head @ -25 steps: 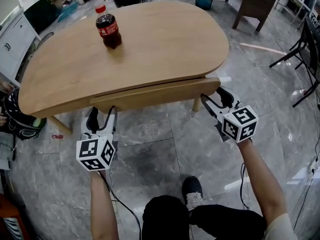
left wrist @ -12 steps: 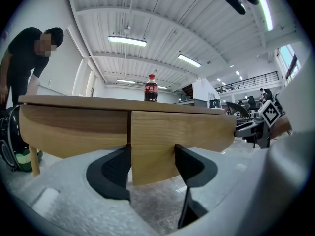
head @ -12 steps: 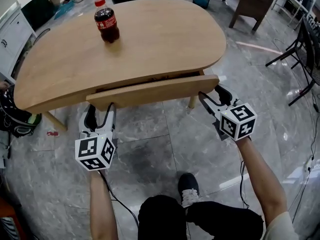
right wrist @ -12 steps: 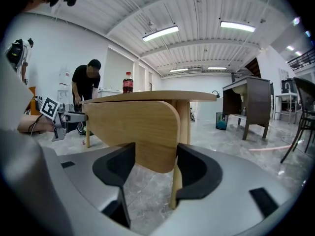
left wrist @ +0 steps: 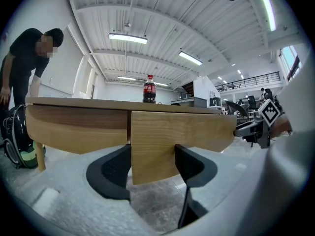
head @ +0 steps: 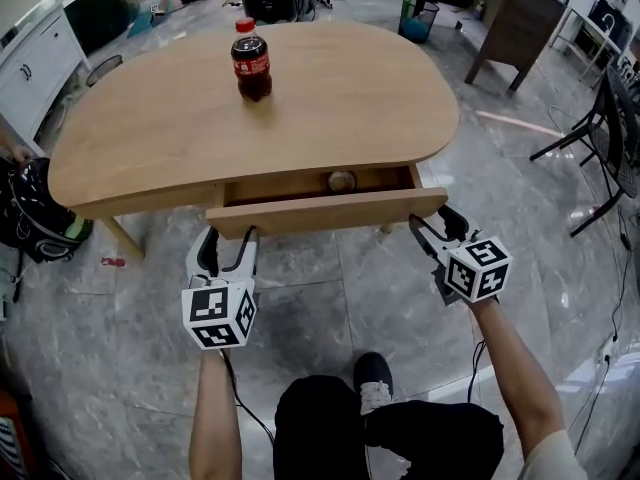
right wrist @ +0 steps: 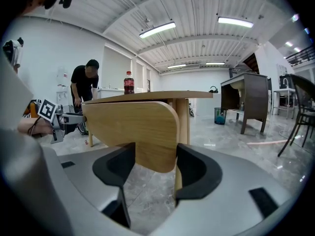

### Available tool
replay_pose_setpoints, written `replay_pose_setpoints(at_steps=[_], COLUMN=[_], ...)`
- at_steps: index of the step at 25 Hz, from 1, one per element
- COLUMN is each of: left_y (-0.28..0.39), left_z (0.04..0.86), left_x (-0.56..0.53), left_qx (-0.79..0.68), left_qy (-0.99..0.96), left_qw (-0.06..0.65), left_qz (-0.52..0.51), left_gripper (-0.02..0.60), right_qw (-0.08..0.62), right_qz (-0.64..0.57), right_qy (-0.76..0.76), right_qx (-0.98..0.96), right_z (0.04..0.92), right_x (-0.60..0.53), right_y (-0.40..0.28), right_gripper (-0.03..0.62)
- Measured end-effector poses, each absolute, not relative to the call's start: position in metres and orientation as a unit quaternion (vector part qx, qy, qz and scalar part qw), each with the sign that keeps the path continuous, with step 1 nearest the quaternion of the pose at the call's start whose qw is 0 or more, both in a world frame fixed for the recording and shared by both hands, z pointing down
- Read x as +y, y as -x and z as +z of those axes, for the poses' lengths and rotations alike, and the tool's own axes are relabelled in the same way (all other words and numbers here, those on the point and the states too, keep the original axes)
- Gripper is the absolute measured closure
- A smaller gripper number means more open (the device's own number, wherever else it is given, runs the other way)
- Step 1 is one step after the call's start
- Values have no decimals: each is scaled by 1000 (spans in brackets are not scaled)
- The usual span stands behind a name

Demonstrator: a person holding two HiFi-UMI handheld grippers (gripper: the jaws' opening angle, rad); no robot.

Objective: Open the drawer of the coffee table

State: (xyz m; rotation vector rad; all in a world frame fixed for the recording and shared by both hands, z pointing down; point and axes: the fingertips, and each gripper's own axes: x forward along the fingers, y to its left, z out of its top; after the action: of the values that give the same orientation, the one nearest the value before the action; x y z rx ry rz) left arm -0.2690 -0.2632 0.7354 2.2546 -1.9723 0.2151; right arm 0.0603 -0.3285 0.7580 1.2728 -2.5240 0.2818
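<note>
The oval wooden coffee table carries a cola bottle. Its drawer is pulled partly out, and the drawer front stands clear of the table edge. A small round object lies inside the drawer. My left gripper is shut on the left end of the drawer front, with the panel filling the gap between its pads. My right gripper is shut on the rounded right end of the drawer front. The other gripper shows at the edge of each gripper view.
A black bag lies on the floor left of the table, below a white cabinet. A green bin, a dark desk and a chair frame stand at the back right. A person bends behind the table.
Both grippers have drawn back toward me with the drawer front. The drawer has slid further out, and its inside with the round object now shows.
</note>
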Motion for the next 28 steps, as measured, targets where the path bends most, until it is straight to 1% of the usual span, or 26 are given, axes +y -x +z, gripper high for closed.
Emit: replay_pose_setpoints(at_steps=[10,19,24,28], left_y=[265,266,262,263], left_z=[736,734,731,733], left_x=[-248,-239,-233,-230], left_qx=[-656,-658,-660,-660], left_qy=[-748,-745,-745,-744], left_qw=[74,83,74,80], left_qz=[72,68,62,64], left_gripper=[313,311,311,311], right_qw=[127,166,149,142], right_qz=[118,126,121,120], right_qy=[-455,-450,-458,-461], right_qx=[-873,-868,-868,-868], right_z=[756,758,754,755], right_x=[-312,-302,-301,-300], right_y=[-65,-64,-69,-67], right_gripper=[327,327,327,327])
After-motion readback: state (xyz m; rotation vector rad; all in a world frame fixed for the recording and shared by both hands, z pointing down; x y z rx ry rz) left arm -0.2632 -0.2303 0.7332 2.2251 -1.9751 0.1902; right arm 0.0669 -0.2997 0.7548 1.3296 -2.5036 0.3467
